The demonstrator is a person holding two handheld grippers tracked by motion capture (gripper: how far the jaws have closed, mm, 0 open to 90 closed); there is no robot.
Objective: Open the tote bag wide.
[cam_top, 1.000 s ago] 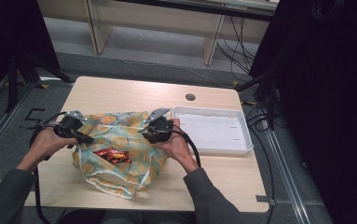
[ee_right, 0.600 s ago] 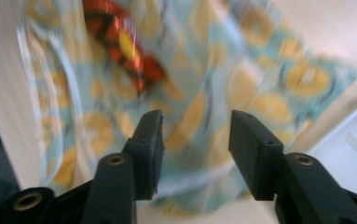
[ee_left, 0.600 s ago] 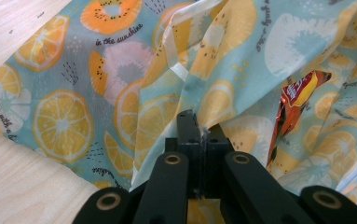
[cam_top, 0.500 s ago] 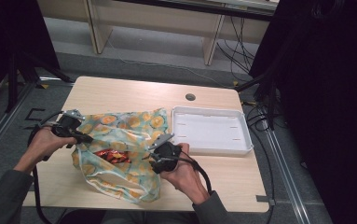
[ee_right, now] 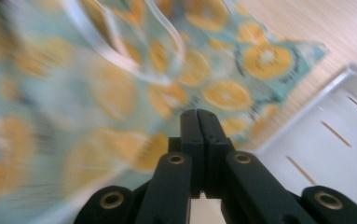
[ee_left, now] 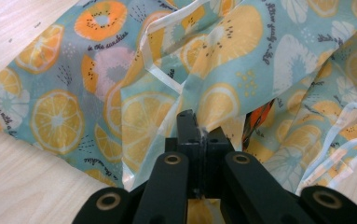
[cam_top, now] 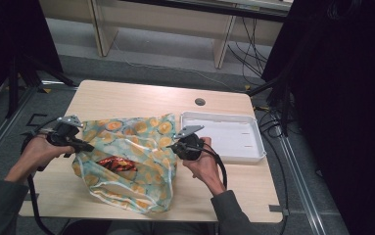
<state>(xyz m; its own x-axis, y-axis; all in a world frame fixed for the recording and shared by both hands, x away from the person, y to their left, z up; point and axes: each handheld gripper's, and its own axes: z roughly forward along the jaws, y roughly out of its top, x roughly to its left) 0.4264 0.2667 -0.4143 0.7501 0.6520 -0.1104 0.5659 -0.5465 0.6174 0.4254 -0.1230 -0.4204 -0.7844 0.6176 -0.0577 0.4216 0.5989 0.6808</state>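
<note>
Closed jaws mark both grippers. Seen in its own view, the left gripper (ee_left: 197, 122) has its two black jaws pressed together on a fold of the fruit-print bag (ee_left: 167, 70), with cloth pinched between the tips. The right gripper (ee_right: 198, 114) also has its jaws together, tip against tip; the blurred cloth lies just beyond and to the left of them, and whether any of it is caught between them cannot be told.

From the high view, the left gripper (cam_top: 84, 146) meets the left edge of the bag (cam_top: 136, 161), held by the person's left hand (cam_top: 38, 152). The right gripper (cam_top: 175, 147) sits at the right edge of the bag, held by the right hand (cam_top: 204, 164). The bag lies crumpled and spread between the two grippers on the near half of the wooden table (cam_top: 126, 98), its lower part reaching toward the near edge. A red-and-orange wrapped item (cam_top: 116, 164) shows through the opening in the bag's middle; in the left gripper view a strip of the same orange appears just right of the jaws.

Farther right, a white tray (cam_top: 253, 147) rests on the table, its left rim just beside the bag and the right gripper. Beyond it, a small round hole (cam_top: 199, 102) sits in the tabletop near the far edge.
</note>
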